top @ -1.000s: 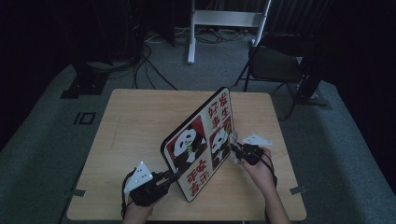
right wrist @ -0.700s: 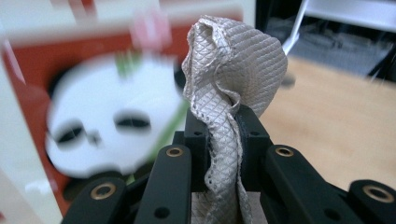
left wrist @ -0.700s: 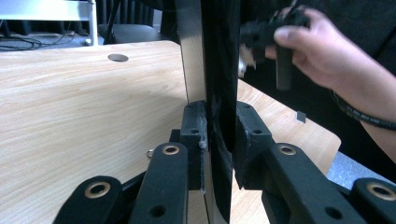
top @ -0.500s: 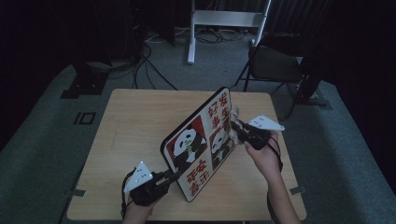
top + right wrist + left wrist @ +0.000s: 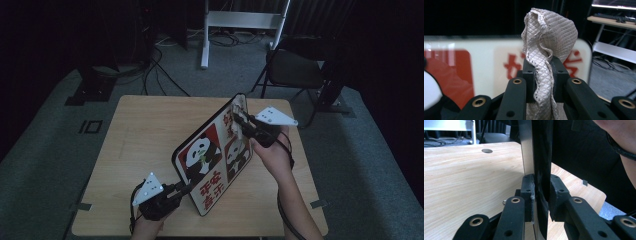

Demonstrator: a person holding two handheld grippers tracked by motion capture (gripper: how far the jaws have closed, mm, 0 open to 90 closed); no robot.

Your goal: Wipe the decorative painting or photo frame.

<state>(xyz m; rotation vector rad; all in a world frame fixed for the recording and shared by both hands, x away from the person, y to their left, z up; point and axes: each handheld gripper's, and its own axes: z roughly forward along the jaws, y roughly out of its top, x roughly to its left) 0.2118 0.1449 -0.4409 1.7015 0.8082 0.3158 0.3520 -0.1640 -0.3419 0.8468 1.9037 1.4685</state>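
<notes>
A panda board [image 5: 210, 160] with red panels and a black rim stands tilted on its edge on the wooden table [image 5: 140, 135]. My left gripper [image 5: 187, 189] is shut on its near lower corner; in the left gripper view the pads [image 5: 529, 192] clamp the board's thin edge [image 5: 540, 157]. My right gripper [image 5: 241, 119] is shut on a crumpled beige cloth [image 5: 239, 111] held at the board's far upper end. In the right gripper view the quilted cloth [image 5: 549, 35] bulges above the gripper [image 5: 543, 75], with the board's picture face [image 5: 486, 62] just behind it.
A dark chair [image 5: 295, 70] stands past the table's far right corner, and a white metal stand [image 5: 245, 20] with cables on the floor lies farther back. The table has a round cable hole [image 5: 487, 150]. Bare tabletop lies left of the board.
My right gripper has risen with the cloth along the board's face, from its right middle up to its far top end. The left gripper and the board have stayed put.
</notes>
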